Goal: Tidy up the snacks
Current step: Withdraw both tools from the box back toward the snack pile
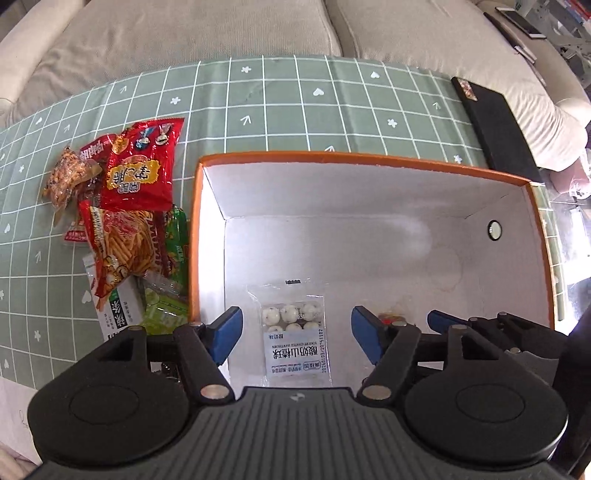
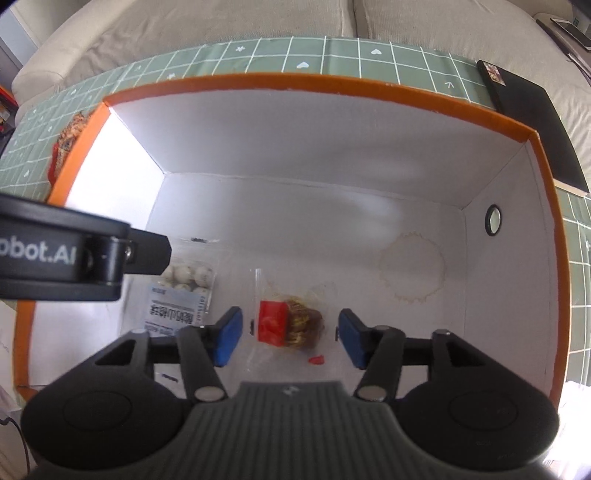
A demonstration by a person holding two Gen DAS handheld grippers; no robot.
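In the left wrist view, the left hand-held gripper point(image 1: 297, 334) points down into an orange-rimmed box point(image 1: 364, 159) with white inner walls, its blue pads spread wide and pressing on nothing. Between them on the box floor lies a clear packet of white yogurt balls point(image 1: 295, 332), flat, its long axis running from 12 to 6 o'clock, the balls at the 12 o'clock end and the white label toward 6 o'clock, its print upside down. Neither pad touches it. At about 3 o'clock from that packet the tips of the right hand-held gripper point(image 1: 406, 325) show, with a bit of red and brown wrapper beside them. Outside the box, at 9 o'clock, a heap of snack bags point(image 1: 129, 206) lies on the green checked tabletop point(image 1: 258, 103): a red bag on top, a fries bag below it, green and white packs nearest the camera. A black flat case point(image 1: 498, 129) lies at 2 o'clock by the table edge, with a beige sofa point(image 1: 184, 29) beyond. In the right wrist view, the right hand-held gripper point(image 2: 290, 338) also points down into the box point(image 2: 295, 79), jaws apart at a middling width. A clear packet with a red label and brown-gold contents point(image 2: 291, 325) lies loose on the floor between the pads, touching neither, its long axis roughly 9 to 3 o'clock, red end toward 9. The yogurt ball packet point(image 2: 184, 291) lies at 9 o'clock from it, partly under the left hand-held gripper's black body point(image 2: 74, 254).
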